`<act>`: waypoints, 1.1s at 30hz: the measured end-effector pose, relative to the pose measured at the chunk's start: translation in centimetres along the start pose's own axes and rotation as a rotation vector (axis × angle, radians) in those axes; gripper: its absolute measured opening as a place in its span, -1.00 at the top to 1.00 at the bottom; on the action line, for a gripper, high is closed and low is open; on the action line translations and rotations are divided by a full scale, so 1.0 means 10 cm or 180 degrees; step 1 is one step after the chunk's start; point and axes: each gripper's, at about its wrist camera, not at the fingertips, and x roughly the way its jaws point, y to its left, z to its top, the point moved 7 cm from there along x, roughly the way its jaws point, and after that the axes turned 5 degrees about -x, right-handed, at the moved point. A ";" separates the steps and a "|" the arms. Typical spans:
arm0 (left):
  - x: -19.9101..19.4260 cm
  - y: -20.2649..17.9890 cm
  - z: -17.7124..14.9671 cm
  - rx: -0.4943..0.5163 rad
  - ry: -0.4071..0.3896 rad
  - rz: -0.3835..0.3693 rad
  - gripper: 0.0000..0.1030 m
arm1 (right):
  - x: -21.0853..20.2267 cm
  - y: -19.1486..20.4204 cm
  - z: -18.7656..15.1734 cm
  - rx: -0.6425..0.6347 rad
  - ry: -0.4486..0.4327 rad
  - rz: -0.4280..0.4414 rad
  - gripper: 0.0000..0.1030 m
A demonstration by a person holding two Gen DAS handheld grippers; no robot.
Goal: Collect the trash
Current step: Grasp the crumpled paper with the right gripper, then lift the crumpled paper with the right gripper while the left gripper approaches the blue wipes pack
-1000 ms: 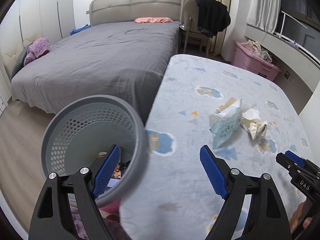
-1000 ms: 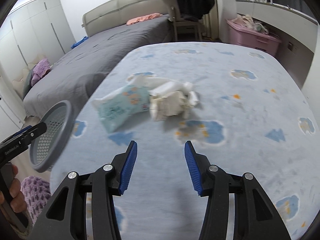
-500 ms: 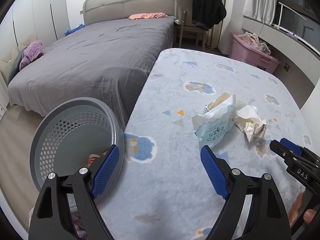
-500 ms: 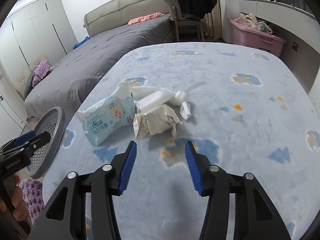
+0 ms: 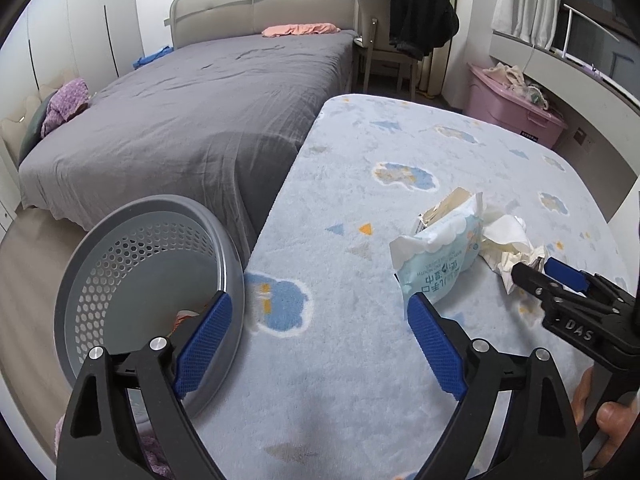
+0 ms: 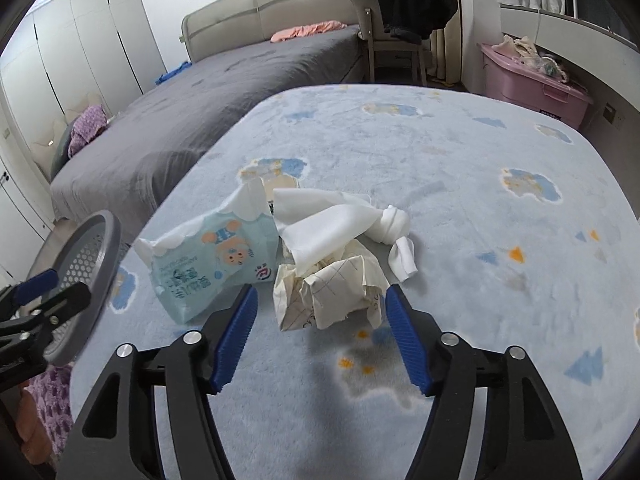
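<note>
On a light-blue plush blanket [image 6: 480,320] lies a heap of trash: a pale green wipes pack [image 6: 216,256] [image 5: 440,256], a twisted white tissue [image 6: 332,224] and a crumpled grid paper [image 6: 332,296] [image 5: 508,258]. My right gripper [image 6: 322,294] [image 5: 534,267] straddles the crumpled paper; its jaws are opening and the pads stand clear of it. My left gripper [image 5: 320,304] [image 6: 70,282] is wide and still opening, with nothing between its fingers. Its left finger reaches past the rim of a tilted grey perforated basket [image 5: 132,248] [image 6: 100,248] at the blanket's left edge.
A grey bed [image 5: 200,120] runs along the left of the blanket. Behind stand a chair with a black coat [image 5: 404,36] and a pink storage box [image 5: 512,108]. White wardrobes [image 6: 80,52] line the left wall. A hand [image 5: 600,416] grips the right tool.
Both grippers came forward toward the heap. The right jaws widened and now flank the crumpled paper. The basket swung lower and further left in the left wrist view.
</note>
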 end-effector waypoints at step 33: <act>0.04 -0.26 -0.14 0.0169 0.0127 -0.0144 -0.73 | -0.33 -0.36 -0.27 0.0428 -0.0135 -0.0157 0.15</act>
